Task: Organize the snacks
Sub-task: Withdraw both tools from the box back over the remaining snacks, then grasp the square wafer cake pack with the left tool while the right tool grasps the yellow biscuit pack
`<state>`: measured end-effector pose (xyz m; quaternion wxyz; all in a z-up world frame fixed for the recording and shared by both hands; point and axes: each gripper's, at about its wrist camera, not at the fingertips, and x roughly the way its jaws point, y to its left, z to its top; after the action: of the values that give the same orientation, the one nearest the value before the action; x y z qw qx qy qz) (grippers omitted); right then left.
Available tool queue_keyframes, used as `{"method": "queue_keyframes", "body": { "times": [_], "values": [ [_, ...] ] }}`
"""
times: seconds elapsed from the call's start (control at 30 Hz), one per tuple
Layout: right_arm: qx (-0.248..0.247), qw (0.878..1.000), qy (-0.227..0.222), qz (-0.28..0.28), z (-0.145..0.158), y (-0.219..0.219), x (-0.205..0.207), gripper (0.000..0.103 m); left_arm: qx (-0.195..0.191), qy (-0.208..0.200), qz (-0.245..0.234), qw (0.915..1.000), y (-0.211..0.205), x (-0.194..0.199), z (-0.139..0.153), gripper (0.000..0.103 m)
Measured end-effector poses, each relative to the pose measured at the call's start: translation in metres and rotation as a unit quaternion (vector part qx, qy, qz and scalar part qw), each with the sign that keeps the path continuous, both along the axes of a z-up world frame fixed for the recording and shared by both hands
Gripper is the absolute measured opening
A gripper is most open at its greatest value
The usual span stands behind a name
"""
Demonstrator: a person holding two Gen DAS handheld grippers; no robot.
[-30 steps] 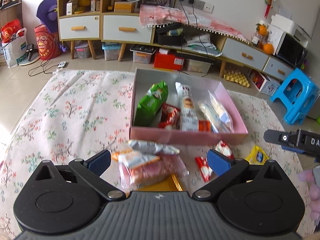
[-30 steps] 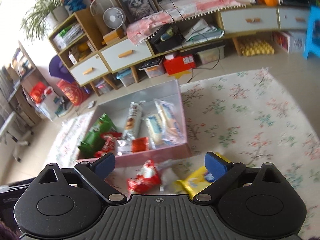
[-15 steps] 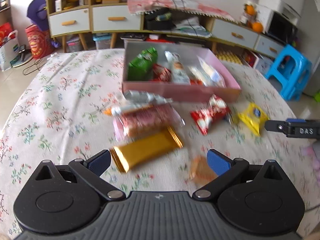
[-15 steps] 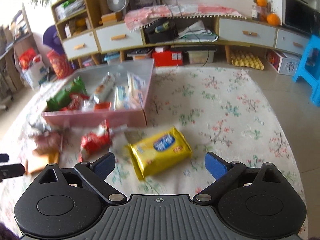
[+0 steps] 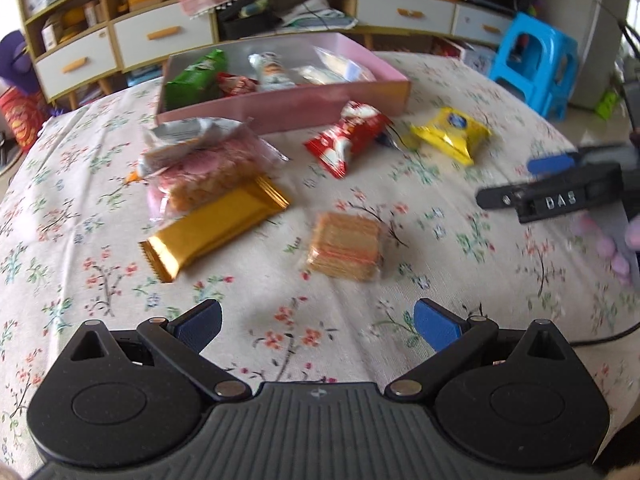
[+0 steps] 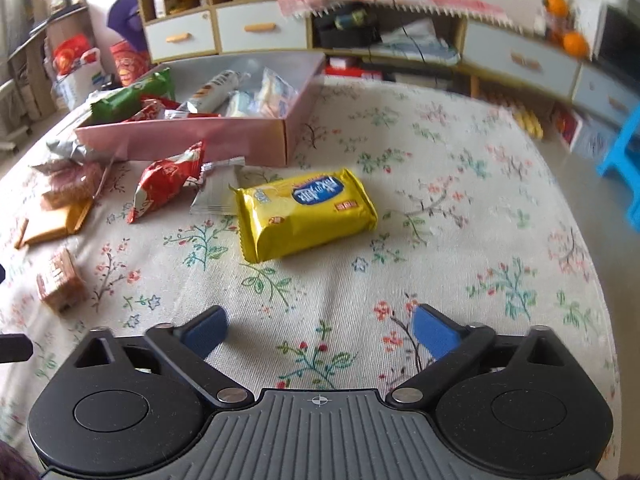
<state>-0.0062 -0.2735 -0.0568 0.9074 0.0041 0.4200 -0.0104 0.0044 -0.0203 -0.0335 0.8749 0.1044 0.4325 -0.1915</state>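
A pink box (image 5: 296,104) (image 6: 200,136) holding several snacks sits at the back of a flowered cloth. In front of it lie a gold bar (image 5: 216,228), a clear pack of pink wafers (image 5: 208,168), a red packet (image 5: 344,140) (image 6: 164,184), a yellow packet (image 5: 452,132) (image 6: 308,212) and a small cracker pack (image 5: 346,246) (image 6: 60,284). My left gripper (image 5: 318,324) is open above the cloth, just short of the cracker pack. My right gripper (image 6: 320,328) has its jaws opening wide, nothing between them, with the yellow packet just ahead; its arm (image 5: 552,198) shows at the right of the left wrist view.
The flowered cloth (image 6: 440,200) covers a round table. Behind it stand low cabinets with drawers (image 5: 160,36) and open shelves. A blue stool (image 5: 536,64) is on the floor at the right. A gloved hand (image 5: 612,248) shows by the right gripper.
Both grippers have sunk toward the cloth and rolled. The loose snacks now lie farther ahead of the fingers. The right gripper's jaws stand a little wider.
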Motion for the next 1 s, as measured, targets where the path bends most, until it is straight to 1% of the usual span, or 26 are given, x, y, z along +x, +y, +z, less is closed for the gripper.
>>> {"method": "queue_keyframes", "body": {
  "times": [0.1, 0.17, 0.3, 0.4, 0.53, 0.67, 0.77, 0.83, 0.93, 1.0],
  "values": [
    [0.007, 1.0, -0.016, 0.007, -0.003, -0.001, 0.003, 0.103, 0.013, -0.003, -0.007, 0.9999, -0.005, -0.002, -0.009, 0.103],
    [0.006, 0.999, -0.028, 0.014, -0.004, -0.002, 0.008, 0.103, 0.011, -0.024, -0.015, 0.9995, -0.006, -0.005, -0.011, 0.103],
    [0.007, 0.999, -0.043, 0.032, -0.006, -0.004, 0.021, 0.103, 0.0, -0.038, -0.016, 0.9992, -0.007, -0.004, -0.013, 0.103],
    [0.008, 0.998, -0.049, 0.038, -0.007, -0.006, 0.03, 0.103, -0.001, -0.04, -0.017, 0.999, -0.009, 0.0, -0.013, 0.103],
    [0.008, 0.998, -0.051, 0.034, -0.008, -0.008, 0.041, 0.103, 0.002, -0.036, -0.015, 0.9992, -0.012, 0.006, -0.012, 0.103],
    [0.005, 0.998, -0.049, 0.032, -0.009, -0.006, 0.05, 0.103, 0.007, -0.041, -0.022, 0.9989, -0.015, 0.006, -0.011, 0.103],
    [0.002, 0.999, -0.044, 0.03, -0.008, -0.005, 0.055, 0.103, 0.003, -0.044, -0.032, 0.9985, -0.016, 0.005, -0.01, 0.095],
    [-0.002, 0.999, -0.042, 0.031, -0.007, -0.004, 0.056, 0.103, 0.002, -0.048, -0.038, 0.9981, -0.016, 0.004, -0.008, 0.086],
    [-0.012, 0.999, -0.041, 0.033, -0.005, -0.001, 0.057, 0.103, 0.002, -0.053, -0.045, 0.9976, -0.018, 0.002, -0.007, 0.075],
    [-0.021, 0.998, -0.042, 0.035, -0.004, 0.0, 0.056, 0.103, 0.001, -0.055, -0.046, 0.9974, -0.018, 0.002, -0.006, 0.07]
  ]
}}
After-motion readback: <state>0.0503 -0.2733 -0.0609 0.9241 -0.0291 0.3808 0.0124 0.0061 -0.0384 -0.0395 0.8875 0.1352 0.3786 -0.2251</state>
